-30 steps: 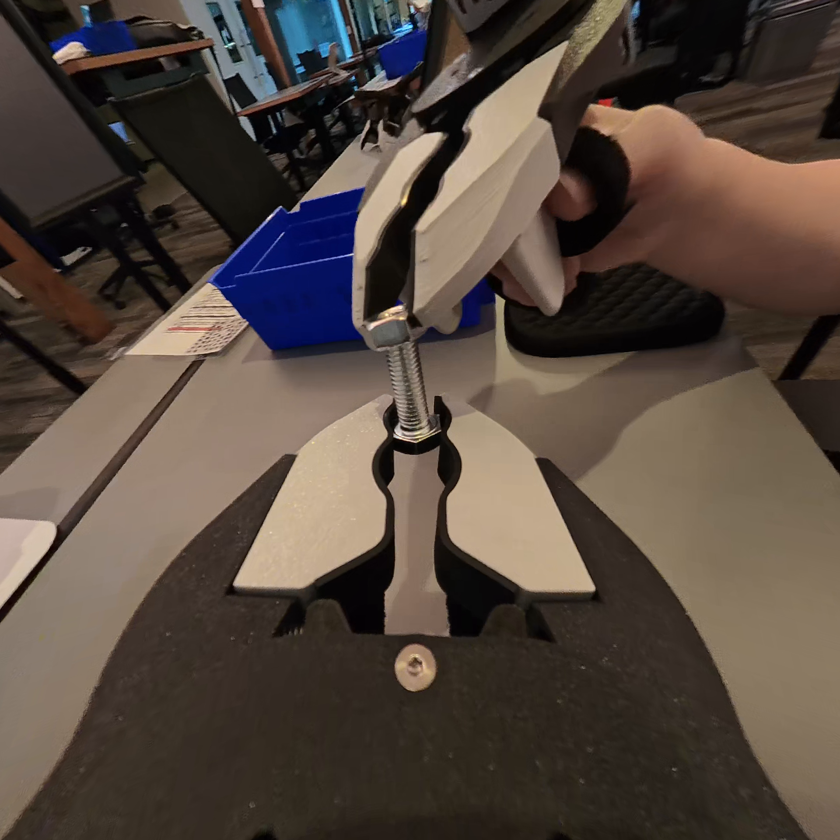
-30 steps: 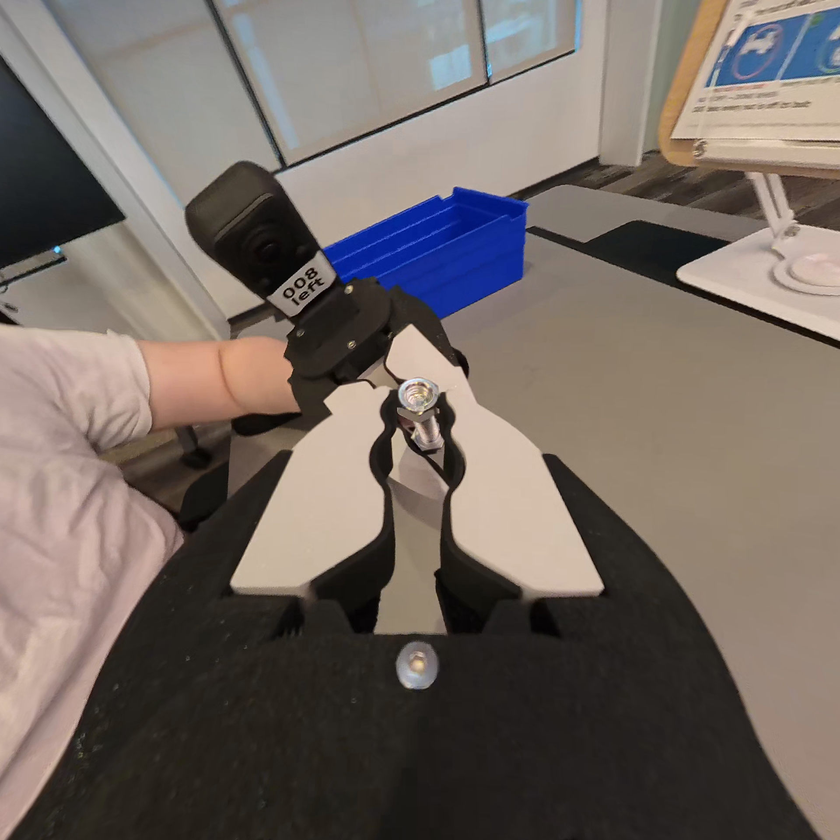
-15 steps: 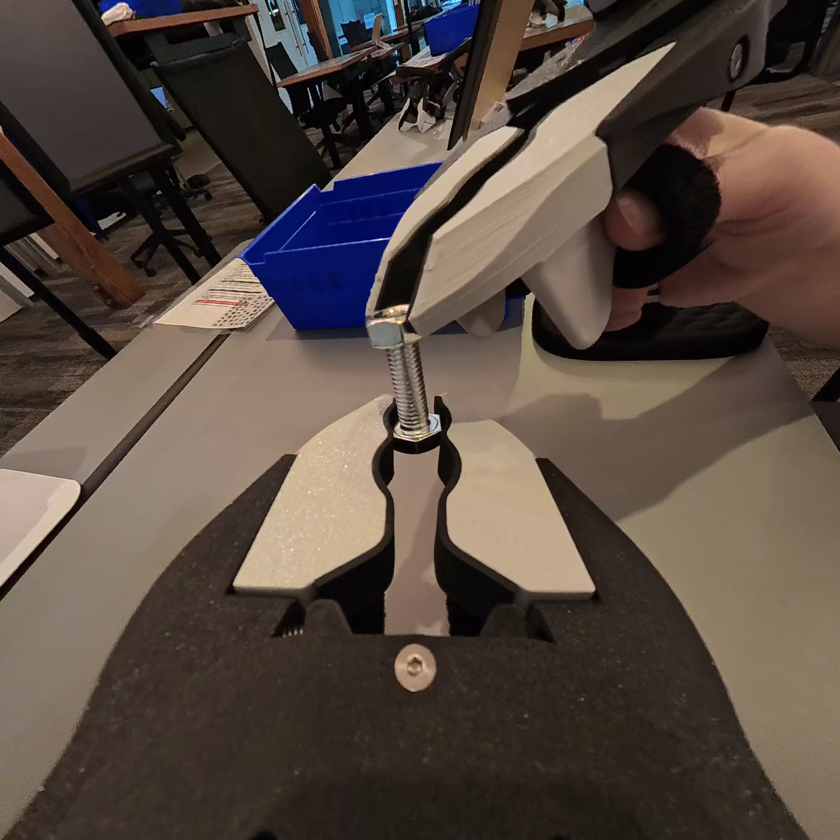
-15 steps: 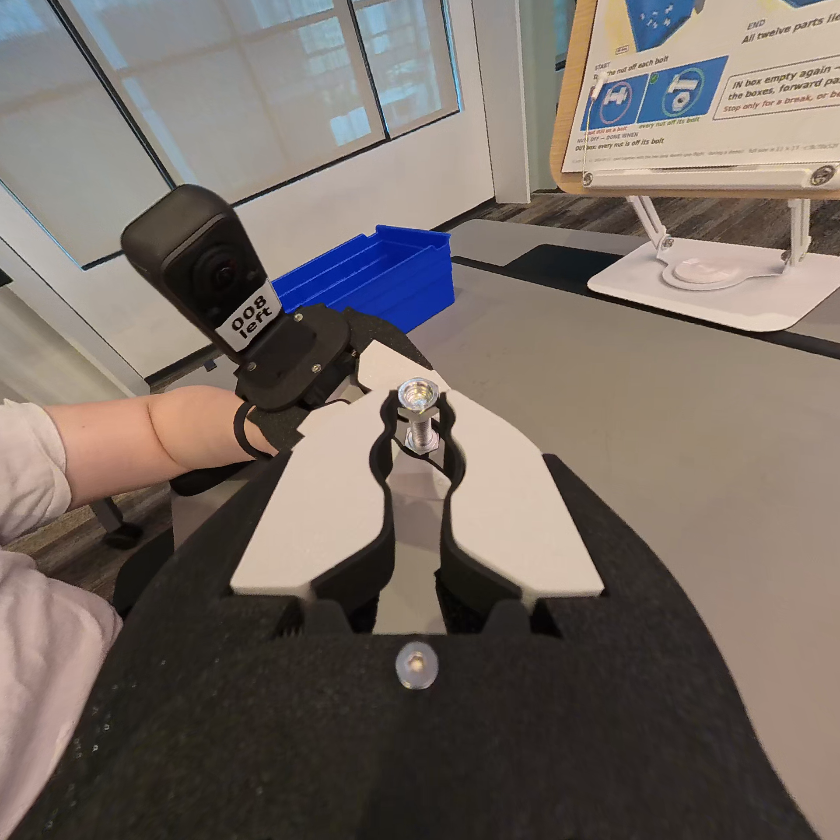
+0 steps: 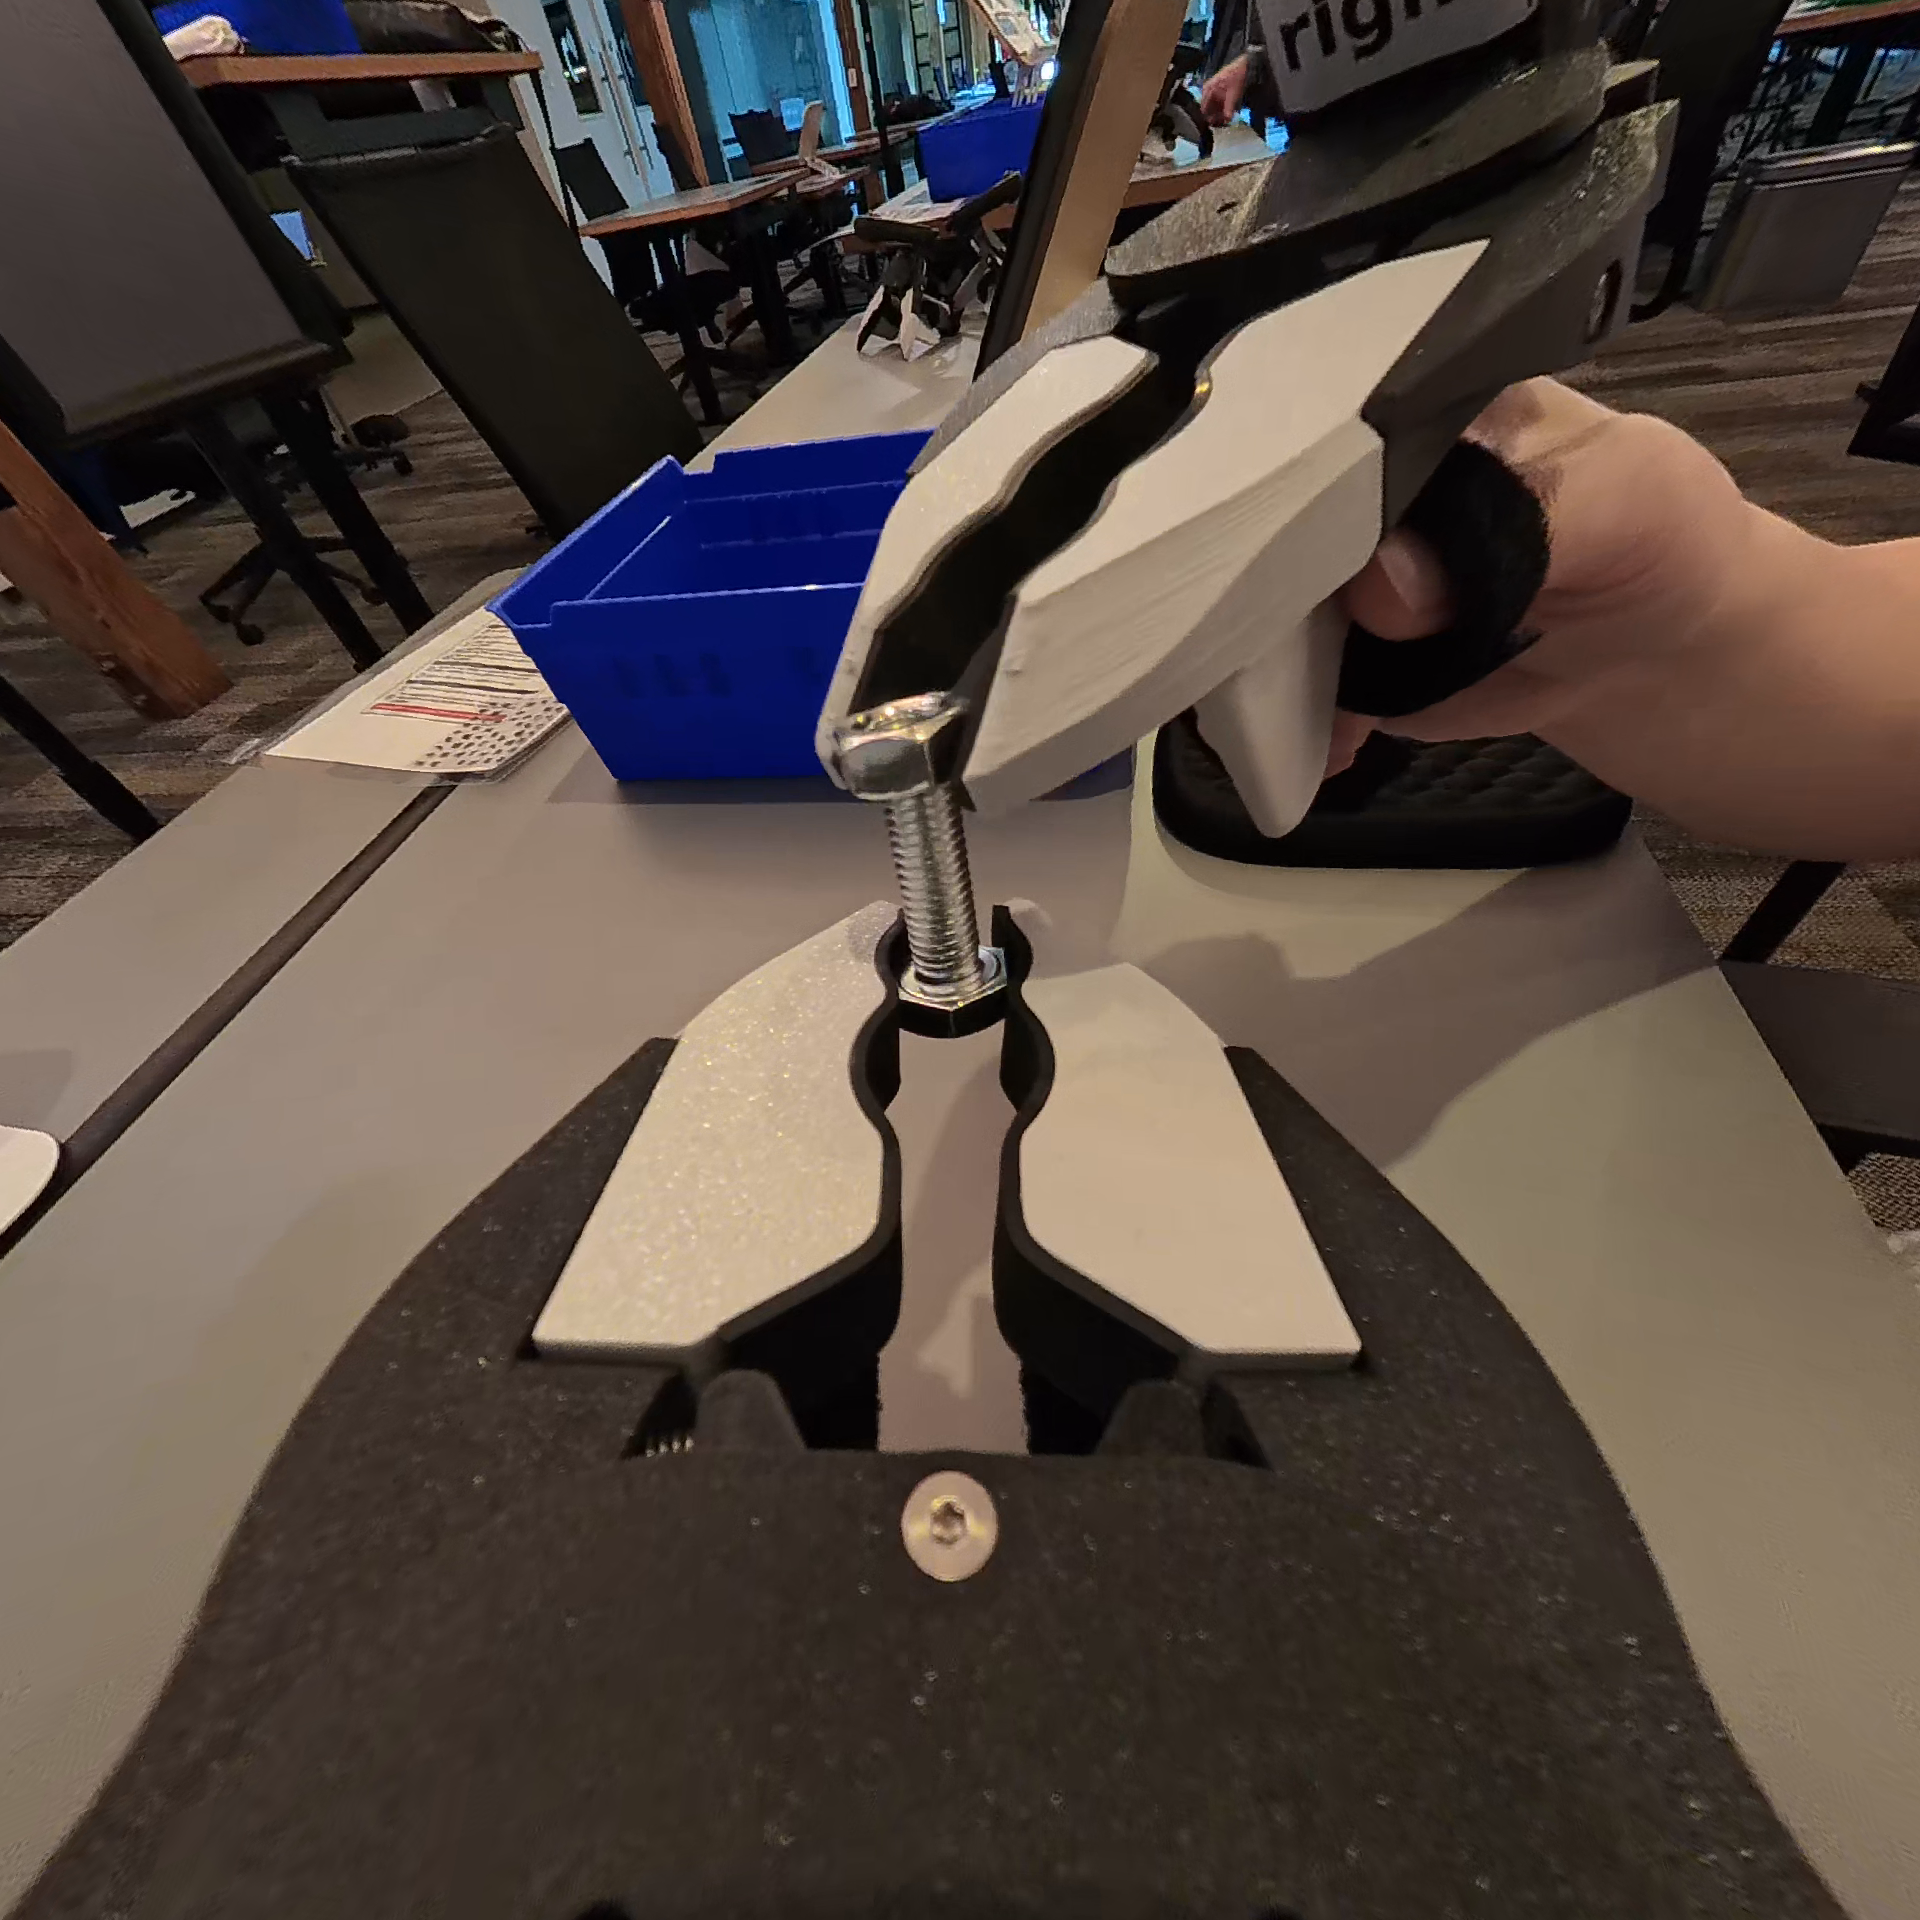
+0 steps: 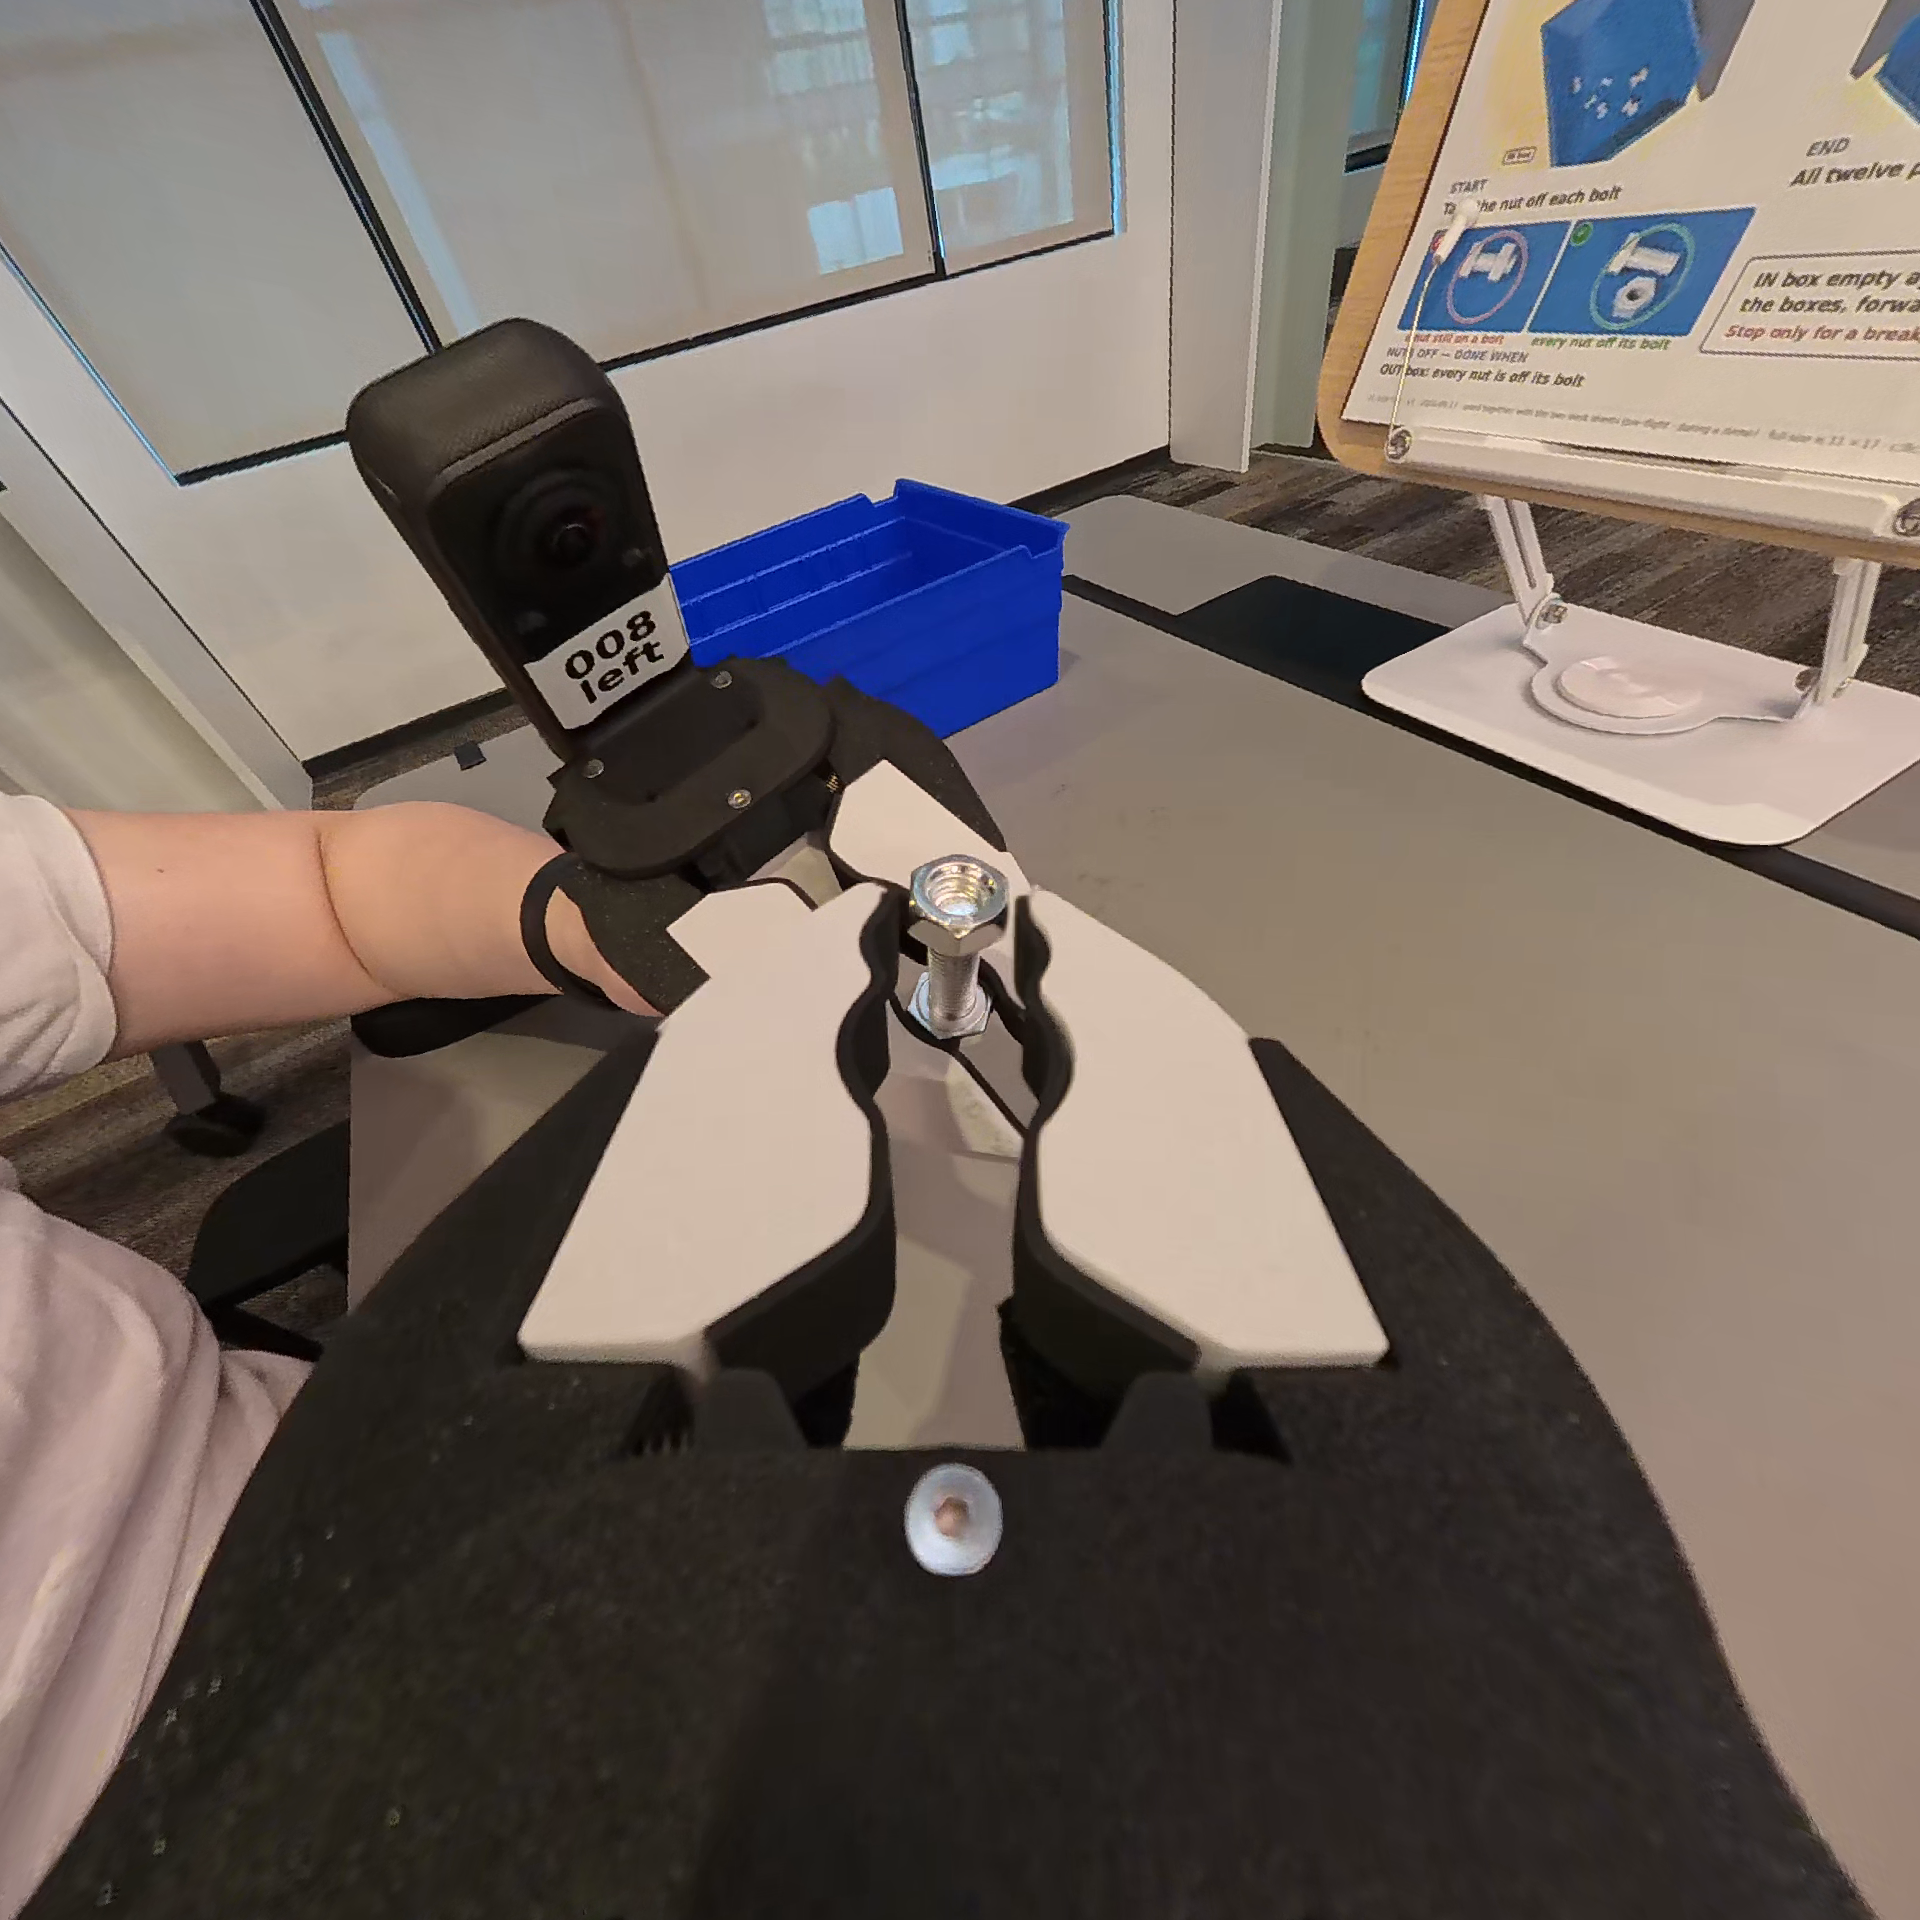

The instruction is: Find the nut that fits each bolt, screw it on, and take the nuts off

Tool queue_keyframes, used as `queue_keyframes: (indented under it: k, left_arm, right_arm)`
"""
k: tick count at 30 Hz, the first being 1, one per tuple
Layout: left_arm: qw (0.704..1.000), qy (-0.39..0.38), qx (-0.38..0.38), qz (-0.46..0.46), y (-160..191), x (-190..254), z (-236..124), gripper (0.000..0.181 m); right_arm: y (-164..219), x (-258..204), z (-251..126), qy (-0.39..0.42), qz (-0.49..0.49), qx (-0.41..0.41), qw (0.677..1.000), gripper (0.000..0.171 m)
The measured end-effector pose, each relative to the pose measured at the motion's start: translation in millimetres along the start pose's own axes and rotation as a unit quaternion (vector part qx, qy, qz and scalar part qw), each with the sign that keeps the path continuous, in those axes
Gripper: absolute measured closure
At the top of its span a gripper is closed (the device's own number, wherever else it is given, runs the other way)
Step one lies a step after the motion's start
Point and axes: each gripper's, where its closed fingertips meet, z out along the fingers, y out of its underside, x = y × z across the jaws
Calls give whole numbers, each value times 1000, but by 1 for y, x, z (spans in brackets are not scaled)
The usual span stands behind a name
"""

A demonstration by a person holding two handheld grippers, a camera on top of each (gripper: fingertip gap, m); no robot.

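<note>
Two tools: we hold the left tool low over the table and the right tool above it, angled down toward it.
Bolt: the bolt spans the gap between both tools, well above the table; we see its threaded shank bare between them.
Long axis: near vertical in the left wrist view, leaning slightly, hex head up and threaded end down.
Right tool state: its fingers are clamped on the hex head, which faces the right wrist camera end-on.
Nut: the nut sits at the lower end of the shank; it also shows below the head in the right wrist view.
Left tool state: its jaws are closed around the nut, at the notch near the fingertips.
Blue bin: one blue bin stands on the table beyond both tools, apart from the bolt.
Stand: a white stand with a printed board sits on the table at the far right of the right wrist view.
</note>
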Motion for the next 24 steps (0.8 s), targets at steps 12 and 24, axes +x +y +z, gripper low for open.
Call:
queue_keyframes:
  k: [12,24]
  left_arm:
    - [984,156,82,-19,-21,38,-12,168]
    - [967,229,113,15,-32,68,-24,168]
  right_arm:
    - [-16,-36,-31,-197,-184,0,963,140]
    - [-10,-60,-23,-349,-134,-26,927,145]
